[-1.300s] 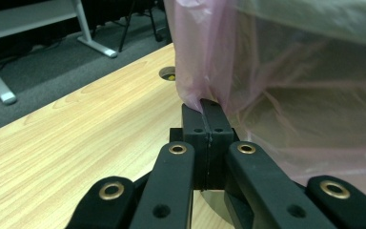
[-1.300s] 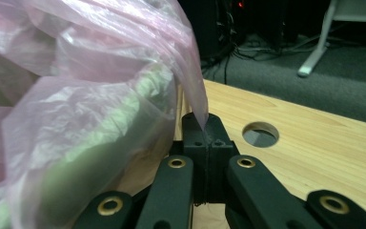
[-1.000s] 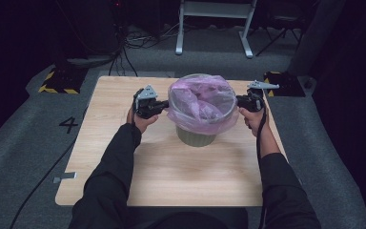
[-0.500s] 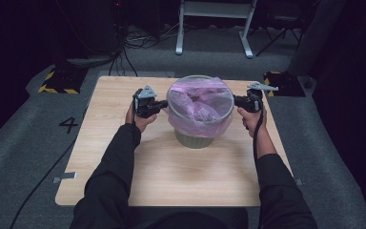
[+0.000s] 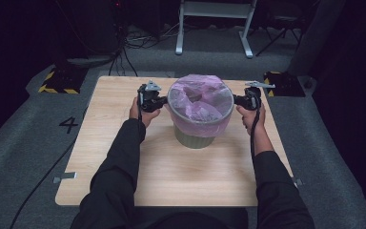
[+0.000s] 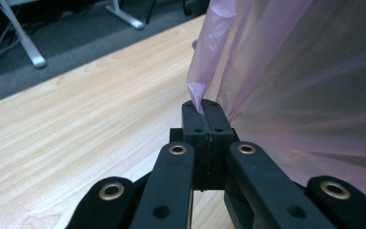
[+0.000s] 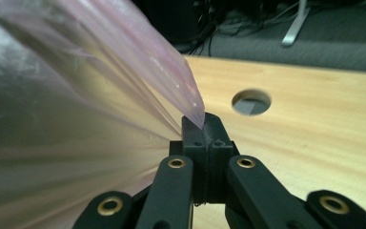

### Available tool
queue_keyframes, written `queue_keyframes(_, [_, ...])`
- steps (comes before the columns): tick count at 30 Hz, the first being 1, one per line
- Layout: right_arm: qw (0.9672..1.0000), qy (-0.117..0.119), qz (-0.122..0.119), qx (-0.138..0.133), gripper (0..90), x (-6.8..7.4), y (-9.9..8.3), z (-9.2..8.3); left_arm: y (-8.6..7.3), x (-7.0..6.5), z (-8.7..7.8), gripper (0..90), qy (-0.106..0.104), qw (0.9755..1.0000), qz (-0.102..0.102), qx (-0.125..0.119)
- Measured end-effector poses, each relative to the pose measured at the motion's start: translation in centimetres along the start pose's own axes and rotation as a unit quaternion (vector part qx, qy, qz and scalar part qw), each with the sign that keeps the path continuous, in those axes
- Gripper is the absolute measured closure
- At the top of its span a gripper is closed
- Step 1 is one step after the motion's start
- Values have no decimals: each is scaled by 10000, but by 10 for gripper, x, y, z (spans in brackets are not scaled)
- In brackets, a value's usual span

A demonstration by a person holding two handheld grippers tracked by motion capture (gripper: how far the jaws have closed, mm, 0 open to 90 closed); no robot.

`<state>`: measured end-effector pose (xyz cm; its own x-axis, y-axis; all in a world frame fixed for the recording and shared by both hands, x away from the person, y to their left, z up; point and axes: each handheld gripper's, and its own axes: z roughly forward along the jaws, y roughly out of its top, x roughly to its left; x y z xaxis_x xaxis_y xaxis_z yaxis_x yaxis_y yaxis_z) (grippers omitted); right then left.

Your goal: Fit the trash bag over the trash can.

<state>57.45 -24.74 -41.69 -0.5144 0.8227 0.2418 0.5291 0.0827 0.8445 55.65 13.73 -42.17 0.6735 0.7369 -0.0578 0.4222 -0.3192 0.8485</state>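
1. Pinching the pink bag (image 5: pixel 201 102) on both sides, I have my left gripper (image 6: pixel 205 112) clenched on its thin film at one edge and my right gripper (image 7: pixel 205 125) clenched on the opposite edge.
2. Between them the bag drapes over the mouth of a round grey-green bin (image 5: pixel 194 138), which stands near the middle of the worktop (image 5: pixel 171 176), toward its far half.
3. My worktop is pale wood with a visible grain, and a round cable hole (image 7: pixel 251 102) shows in it just beyond my right fingers (image 7: pixel 219 138).
4. Around it lies grey carpet (image 5: pixel 38 143) marked with a figure four (image 5: pixel 69 125); white frame legs (image 5: pixel 214 28) and loose cables sit behind, and yellow-and-black striped blocks (image 5: pixel 57 83) flank the far corners.
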Motion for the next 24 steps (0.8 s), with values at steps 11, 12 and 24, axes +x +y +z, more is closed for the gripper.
queue_keyframes(11, [9985, 142, 183, 496, 900, -9, -17, 11, -9, 0, 13, 900, -90, 9994, -54, 344])
queue_keyframes(12, [9985, 130, 183, 490, 900, -9, -18, 10, -11, 0, 11, 900, -83, 9993, -59, 364])
queue_keyframes(24, [9986, 178, 3, 489, 807, -19, -36, -11, -36, 5, -14, 789, 44, 9999, -82, 112])
